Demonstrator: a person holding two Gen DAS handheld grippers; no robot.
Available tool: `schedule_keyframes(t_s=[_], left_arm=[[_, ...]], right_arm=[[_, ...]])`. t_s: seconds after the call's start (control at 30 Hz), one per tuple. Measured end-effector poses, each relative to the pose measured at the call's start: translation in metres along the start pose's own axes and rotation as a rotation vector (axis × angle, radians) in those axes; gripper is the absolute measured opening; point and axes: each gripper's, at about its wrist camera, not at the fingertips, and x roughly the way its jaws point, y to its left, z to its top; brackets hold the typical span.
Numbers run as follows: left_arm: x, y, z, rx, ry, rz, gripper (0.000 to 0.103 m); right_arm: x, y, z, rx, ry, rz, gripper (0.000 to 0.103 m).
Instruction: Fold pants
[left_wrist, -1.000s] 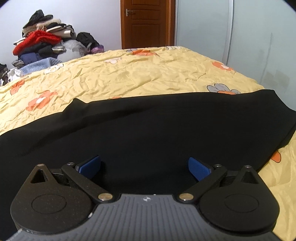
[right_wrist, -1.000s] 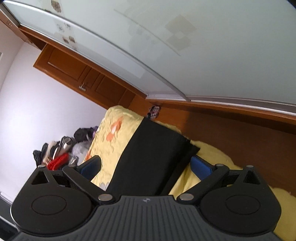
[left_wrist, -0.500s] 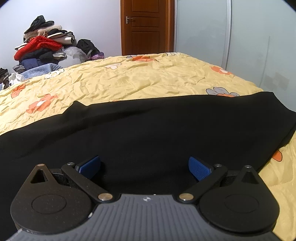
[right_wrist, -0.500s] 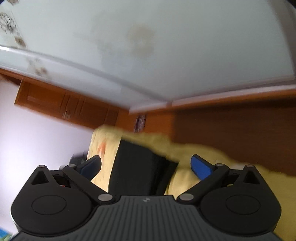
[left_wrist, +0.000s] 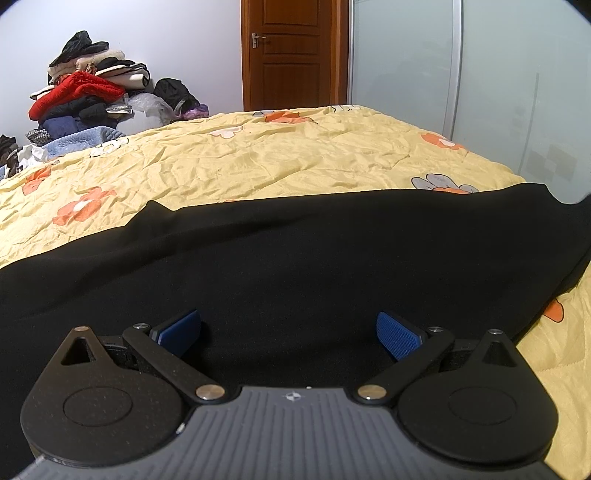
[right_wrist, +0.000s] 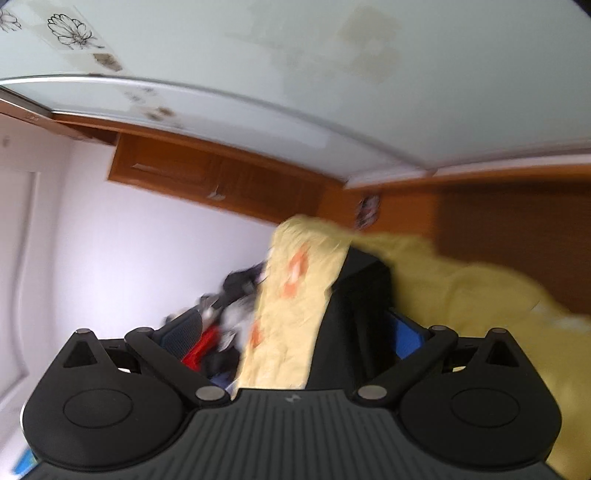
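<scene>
- Since the earlier frames, my right gripper has swung its view: more of the pale wall and wooden cabinets shows at left, the picture has gone blurred with motion, and the black cloth now lies closer to my right blue pad; my left gripper sits much as before, with the door a little higher in its view
- Left gripper: fingers spread wide, both blue pads bare and gripping nothing; they hover low over the cloth, contact cannot be judged
- Right gripper: fingers likewise wide apart, nothing clamped between them; the right pad is partly hidden behind the black cloth edge, touch cannot be confirmed through the blur
- Pants: black, laid flat across the near part of the bed as a broad band running from left edge to right, a shallow crease along the far edge; in the right wrist view the same pants appear as a dark strip tilted with the rolled camera
- Bedspread: yellow with orange flowers, wrinkled, bare beyond the pants
- Clothes pile: stacked against the far wall left of the door, red garment in the middle, well apart from the pants
- Frosted wardrobe panels: to the right of the door, beside the bed
</scene>
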Motion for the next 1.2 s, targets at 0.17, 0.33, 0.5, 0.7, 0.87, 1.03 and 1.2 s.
schedule_keyframes(t_s=[0.17, 0.33, 0.5, 0.7, 0.87, 1.03, 1.2], left_arm=[[0.0, 0.0, 0.0, 0.0, 0.0, 0.0, 0.103], [-0.001, 0.0, 0.0, -0.002, -0.002, -0.002, 0.103], [-0.001, 0.0, 0.0, -0.002, -0.003, -0.002, 0.103], [-0.001, 0.0, 0.0, -0.002, -0.004, -0.002, 0.103], [-0.005, 0.003, 0.002, -0.017, -0.012, -0.036, 0.097], [-0.019, 0.014, 0.038, -0.17, -0.031, -0.308, 0.097], [0.008, 0.014, 0.072, -0.401, 0.035, -0.592, 0.103]], right_arm=[[0.003, 0.02, -0.02, -0.147, 0.043, -0.176, 0.103], [0.028, 0.038, -0.037, -0.399, 0.085, -0.292, 0.099], [0.037, 0.038, -0.033, -0.438, 0.07, -0.338, 0.056], [0.028, 0.019, -0.03, -0.437, 0.041, -0.322, 0.009], [0.024, 0.032, -0.039, -0.526, 0.02, -0.307, 0.006], [0.028, 0.088, -0.08, -0.858, 0.037, -0.297, 0.006], [0.037, 0.128, -0.153, -1.179, 0.13, -0.238, 0.006]])
